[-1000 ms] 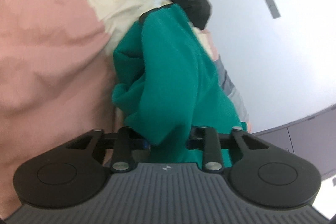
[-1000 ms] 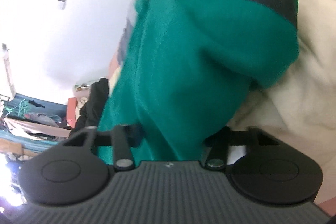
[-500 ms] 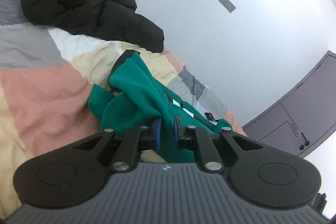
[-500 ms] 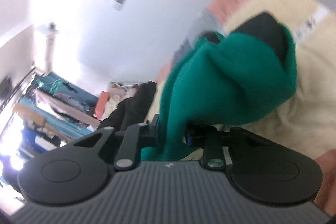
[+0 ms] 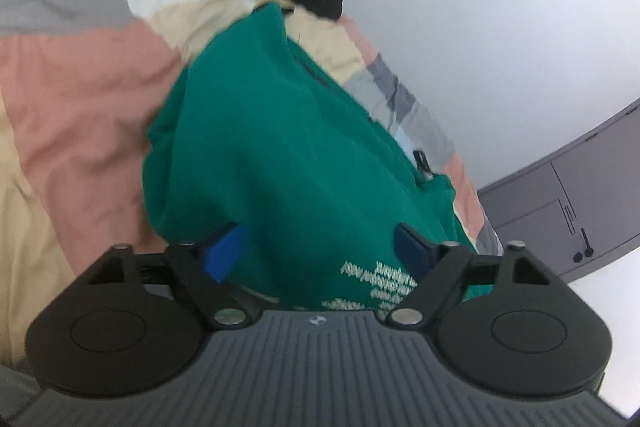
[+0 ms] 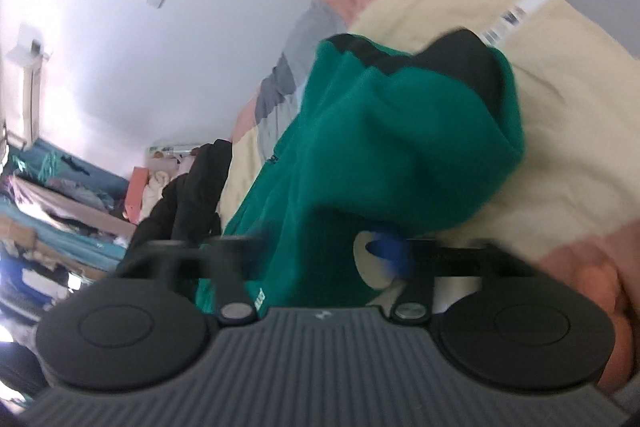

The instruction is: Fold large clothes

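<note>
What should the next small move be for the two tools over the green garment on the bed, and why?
Probably lift both away and look for new edges to grip. The left tool and right tool are opening, pads off the cloth, and the green garment lies bunched and unfolded on the patchwork bedcover.

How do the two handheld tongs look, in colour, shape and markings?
Both look alike. The left tongs have a dark grey ribbed body with a small pale logo, two round black discs at the sides, black link arms with silver pivot screws, and blue pads. The right tongs show the same build, blurred; one blue pad is visible.
</note>
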`<state>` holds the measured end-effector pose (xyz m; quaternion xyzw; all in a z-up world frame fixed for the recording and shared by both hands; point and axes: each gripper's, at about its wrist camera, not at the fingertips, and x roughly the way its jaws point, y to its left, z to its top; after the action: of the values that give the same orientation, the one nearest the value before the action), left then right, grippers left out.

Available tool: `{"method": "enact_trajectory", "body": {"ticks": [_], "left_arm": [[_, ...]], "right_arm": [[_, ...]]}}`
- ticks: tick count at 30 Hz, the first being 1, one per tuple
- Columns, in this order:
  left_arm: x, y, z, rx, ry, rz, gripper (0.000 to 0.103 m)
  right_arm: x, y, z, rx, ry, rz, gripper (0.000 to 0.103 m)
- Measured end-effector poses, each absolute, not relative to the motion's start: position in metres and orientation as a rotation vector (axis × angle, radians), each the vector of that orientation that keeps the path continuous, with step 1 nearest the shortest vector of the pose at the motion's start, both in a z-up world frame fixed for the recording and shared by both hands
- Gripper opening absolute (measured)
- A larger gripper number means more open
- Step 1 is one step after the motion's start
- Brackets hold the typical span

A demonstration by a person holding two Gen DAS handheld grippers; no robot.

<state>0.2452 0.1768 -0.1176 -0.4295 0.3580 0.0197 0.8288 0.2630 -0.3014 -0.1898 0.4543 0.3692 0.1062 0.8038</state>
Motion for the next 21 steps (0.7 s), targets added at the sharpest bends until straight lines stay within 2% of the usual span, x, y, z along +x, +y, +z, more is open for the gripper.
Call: {"method": "enact_trajectory", "body": {"ticks": [4, 9, 11, 13, 15, 16, 19, 21], "left_arm": [[0.267, 0.174, -0.145, -1.006, 0.862, 0.082, 0.093], [0.284, 0.185, -0.188, -1.251, 0.88, 0.162, 0.093], [0.287, 0.19, -0.197, -1.309, 0.841, 0.193, 0.091], [0.289, 0.191, -0.197, -1.313, 0.82, 0.212, 0.08], [0.29, 0.188, -0.186, -1.255, 0.802, 0.205, 0.051], [0.29, 0.186, -0.178, -1.221, 0.79, 0.2, 0.043], [0.29, 0.186, -0.154, -1.131, 0.733, 0.161, 0.033], [0.299, 0.187, -0.138, -1.093, 0.706, 0.138, 0.03]], "right_arm": [[0.267, -0.31, -0.205, 0.959, 0.846, 0.149, 0.093], [0.298, -0.312, -0.244, 1.156, 0.917, 0.156, 0.091], [0.306, -0.309, -0.245, 1.151, 0.903, 0.147, 0.084], [0.314, -0.3, -0.233, 1.066, 0.886, 0.156, 0.058], [0.318, -0.293, -0.219, 1.001, 0.863, 0.171, 0.048], [0.318, -0.292, -0.214, 0.98, 0.853, 0.182, 0.045], [0.319, -0.291, -0.197, 0.952, 0.827, 0.218, 0.043], [0.325, -0.293, -0.191, 0.97, 0.823, 0.233, 0.043]]}}
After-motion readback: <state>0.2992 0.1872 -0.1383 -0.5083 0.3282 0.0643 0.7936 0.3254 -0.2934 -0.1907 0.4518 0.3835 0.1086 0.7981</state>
